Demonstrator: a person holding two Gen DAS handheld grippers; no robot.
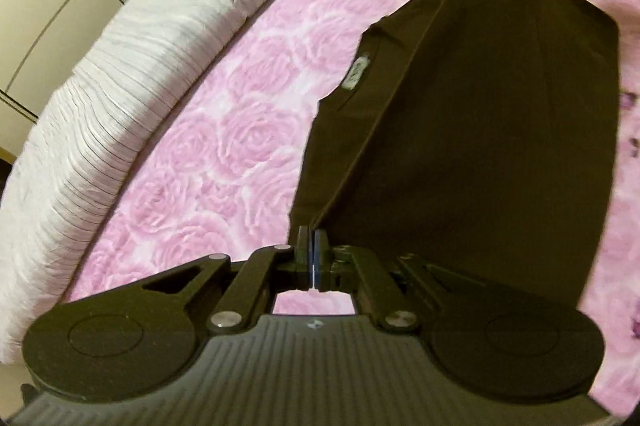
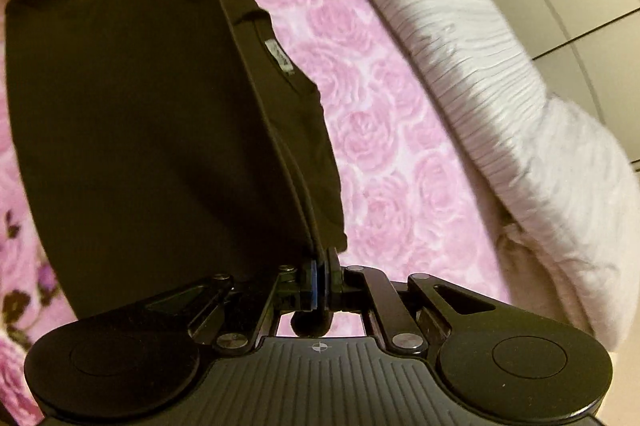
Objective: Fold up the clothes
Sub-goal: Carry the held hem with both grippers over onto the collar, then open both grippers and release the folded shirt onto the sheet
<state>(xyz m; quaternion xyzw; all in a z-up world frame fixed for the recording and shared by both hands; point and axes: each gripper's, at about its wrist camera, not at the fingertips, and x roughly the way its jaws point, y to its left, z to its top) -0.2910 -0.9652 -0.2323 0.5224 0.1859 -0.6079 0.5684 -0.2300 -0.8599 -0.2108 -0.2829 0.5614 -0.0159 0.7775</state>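
Over the pink rose-patterned bed cover (image 1: 248,130) I hold one dark shirt (image 1: 480,130), lifted by two corners of the same edge. My left gripper (image 1: 311,246) has its jaws pinched tight on one corner, and my right gripper (image 2: 322,266) has its jaws clamped just as tight on the other corner, with a little roll of cloth bunched behind them. Between the two, the shirt hangs as a taut sheet above the cover, and its lower part trails down toward the cover. A small white label (image 1: 356,72) shows at the neckline, on the side of the shirt nearest the white quilt (image 1: 132,78).

To do this step well, I judge I should keep both grips firm and both hands level with each other, so the held edge stays straight and the cloth does not sag in the middle. Then I should lay the edge down squarely on the part resting on the cover, without dragging it askew.

Counted: one shirt, one label, one quilt, one bed cover, two grippers.
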